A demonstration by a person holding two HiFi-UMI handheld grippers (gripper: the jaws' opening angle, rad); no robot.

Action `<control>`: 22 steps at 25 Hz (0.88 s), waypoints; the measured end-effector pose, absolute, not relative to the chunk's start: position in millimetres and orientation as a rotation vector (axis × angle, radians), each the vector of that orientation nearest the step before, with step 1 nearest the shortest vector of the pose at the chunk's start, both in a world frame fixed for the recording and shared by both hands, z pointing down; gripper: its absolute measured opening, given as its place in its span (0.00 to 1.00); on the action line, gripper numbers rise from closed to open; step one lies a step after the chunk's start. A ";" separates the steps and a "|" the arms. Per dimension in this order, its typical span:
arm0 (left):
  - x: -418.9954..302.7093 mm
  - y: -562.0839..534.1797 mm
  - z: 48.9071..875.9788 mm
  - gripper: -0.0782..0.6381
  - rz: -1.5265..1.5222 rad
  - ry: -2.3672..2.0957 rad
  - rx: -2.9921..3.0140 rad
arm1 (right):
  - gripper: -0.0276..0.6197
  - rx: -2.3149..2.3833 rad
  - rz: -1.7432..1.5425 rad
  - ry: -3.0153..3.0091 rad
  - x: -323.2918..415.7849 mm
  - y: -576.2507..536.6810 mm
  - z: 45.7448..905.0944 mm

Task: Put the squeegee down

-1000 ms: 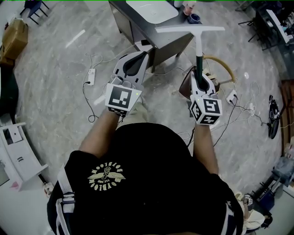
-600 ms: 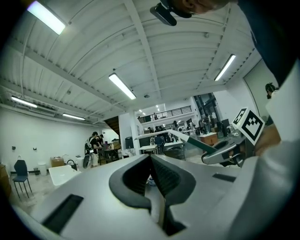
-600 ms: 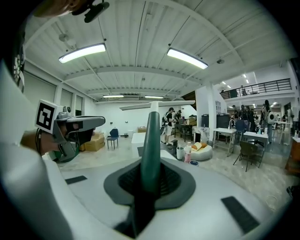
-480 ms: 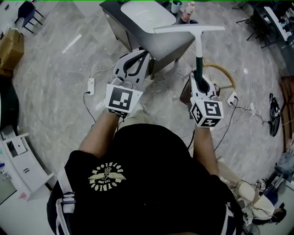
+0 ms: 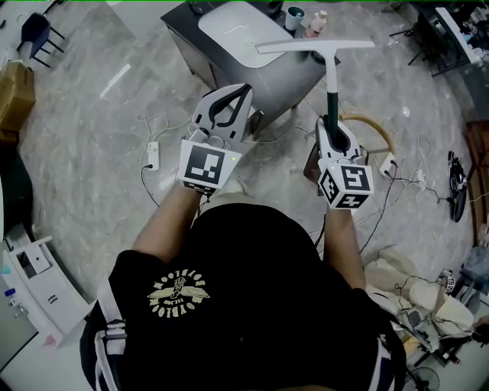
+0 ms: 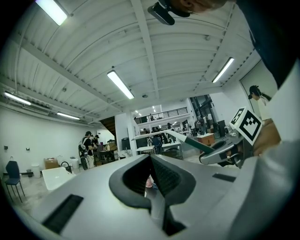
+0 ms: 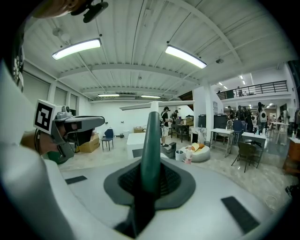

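Observation:
The squeegee (image 5: 331,80) has a white T-shaped blade and a dark green handle. It stands upright in front of me, blade on top. My right gripper (image 5: 331,122) is shut on the lower handle, which rises between the pads in the right gripper view as the squeegee (image 7: 151,140). My left gripper (image 5: 238,92) is level beside it on the left, shut, with nothing between its pads. The left gripper view shows its jaws meeting at the left gripper (image 6: 151,180), and the squeegee (image 6: 187,142) off to the right.
A dark grey table (image 5: 191,42) with a white top stands just ahead, with cups (image 5: 295,14) at its far end. Cables and a power strip (image 5: 152,154) lie on the marble floor. A wood-rimmed round object (image 5: 374,122) sits at right, a white cabinet (image 5: 30,279) at lower left.
The person has walked forward; both grippers have come closer to the grey table, and the floor has slid back beneath them. The right grip on the squeegee is unchanged.

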State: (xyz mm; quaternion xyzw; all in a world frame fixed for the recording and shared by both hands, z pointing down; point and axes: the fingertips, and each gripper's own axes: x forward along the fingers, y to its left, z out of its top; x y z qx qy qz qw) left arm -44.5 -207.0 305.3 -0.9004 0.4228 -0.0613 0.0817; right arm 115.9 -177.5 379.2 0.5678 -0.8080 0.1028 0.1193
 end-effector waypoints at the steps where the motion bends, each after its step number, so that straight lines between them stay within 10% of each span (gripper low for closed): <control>1: -46.6 -212.7 305.4 0.14 -0.180 1.257 -2.693 | 0.14 1.665 0.300 -2.359 113.4 -183.2 379.2; 22: -41.7 -309.4 334.6 0.14 -0.223 1.220 -2.718 | 0.14 1.687 0.416 -2.277 126.9 -266.1 430.3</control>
